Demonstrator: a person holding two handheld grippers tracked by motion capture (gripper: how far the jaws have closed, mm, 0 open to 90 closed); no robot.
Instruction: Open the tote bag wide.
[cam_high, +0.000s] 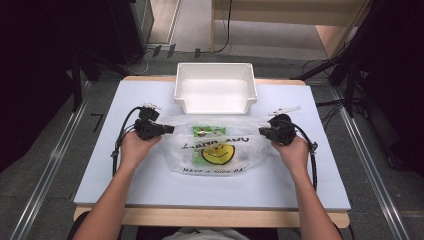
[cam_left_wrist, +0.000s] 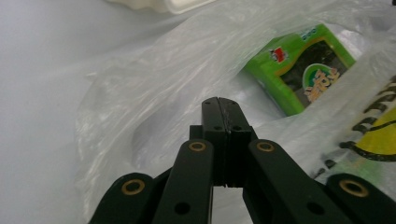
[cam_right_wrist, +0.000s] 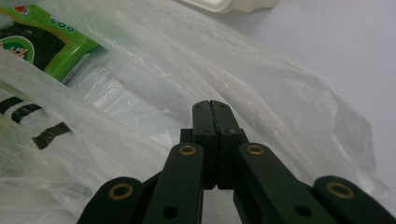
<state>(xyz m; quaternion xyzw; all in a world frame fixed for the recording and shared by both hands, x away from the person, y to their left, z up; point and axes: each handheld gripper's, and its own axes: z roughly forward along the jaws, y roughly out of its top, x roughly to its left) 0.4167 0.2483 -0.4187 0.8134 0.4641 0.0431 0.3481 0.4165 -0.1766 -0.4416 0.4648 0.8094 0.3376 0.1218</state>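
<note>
Clear plastic bag (cam_high: 215, 145) lies mid-table on the pale blue table (cam_high: 150, 180), just before the white bin (cam_high: 216, 87); its print shows a yellow smiley and a partly legible "HAVE A NICE DAY". A green packet (cam_left_wrist: 299, 70) sits inside, script too small to read. Left gripper (cam_high: 169, 129) and right gripper (cam_high: 262, 131) flank the bag's side edges, jaws pressed together; whether film is pinched cannot be told.

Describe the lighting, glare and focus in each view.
High view: table evenly lit, dark surroundings, soft overall; white bin nearly washed out. Left gripper view: green packet slightly soft, jaws sharp. Right gripper view: plastic bag shows pale sheen; tabletop blurred.
</note>
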